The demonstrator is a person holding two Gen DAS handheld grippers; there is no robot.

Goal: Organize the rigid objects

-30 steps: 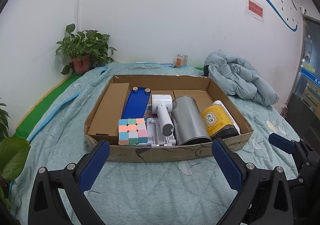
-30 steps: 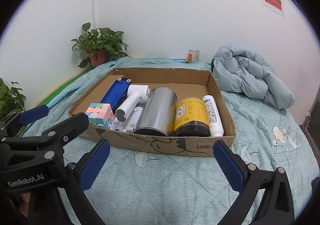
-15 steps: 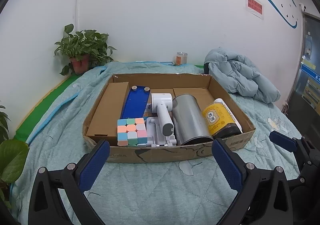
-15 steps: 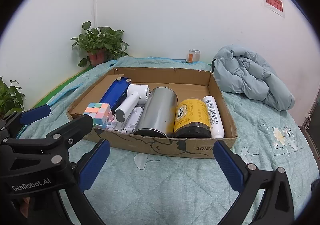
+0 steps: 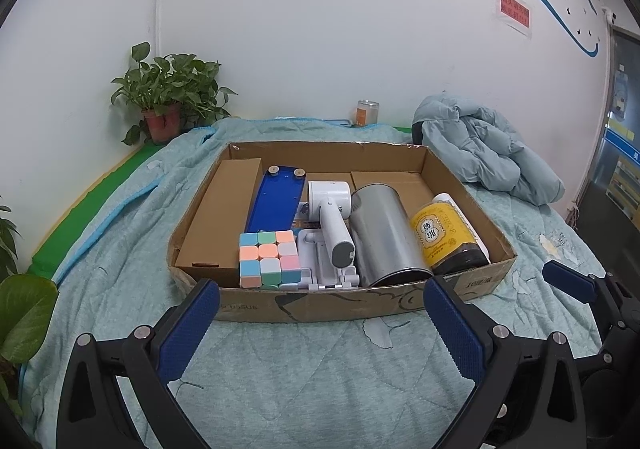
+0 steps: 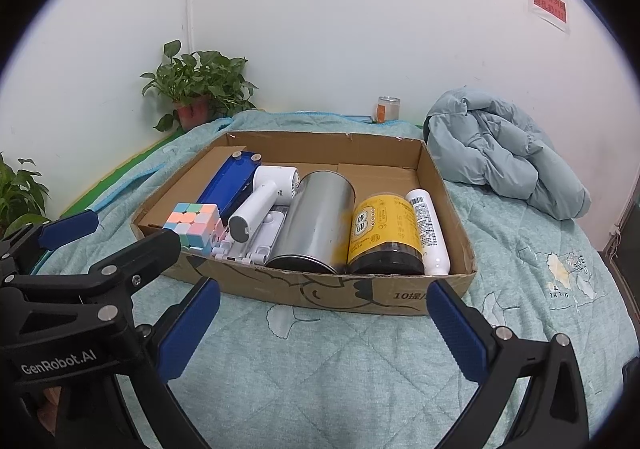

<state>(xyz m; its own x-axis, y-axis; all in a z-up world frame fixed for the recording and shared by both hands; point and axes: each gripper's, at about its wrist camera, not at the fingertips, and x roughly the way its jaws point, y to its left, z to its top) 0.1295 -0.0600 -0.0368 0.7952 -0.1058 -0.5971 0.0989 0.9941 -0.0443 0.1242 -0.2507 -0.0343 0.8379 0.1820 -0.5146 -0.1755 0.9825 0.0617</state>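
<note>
The left hand-held gripper (image 5: 320, 315) and the right hand-held gripper (image 6: 322, 313) hover level over the bed (image 5: 304, 373), jaws spread wide and empty, aimed at the cardboard box's (image 5: 320, 307) near wall. Bare quilt lies between them and that wall. Inside, packed side by side, lie a puzzle cube (image 5: 269, 258), white fan (image 5: 332, 213), metal can (image 5: 384, 237), yellow jar (image 5: 444, 235) and white bottle (image 6: 427, 229). A jacket (image 5: 488, 153) sits right, well apart.

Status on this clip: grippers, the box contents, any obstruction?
Left gripper and right gripper open, empty, short of the cardboard box. Cube, metal can, jar lie inside. Nothing blocking.
</note>
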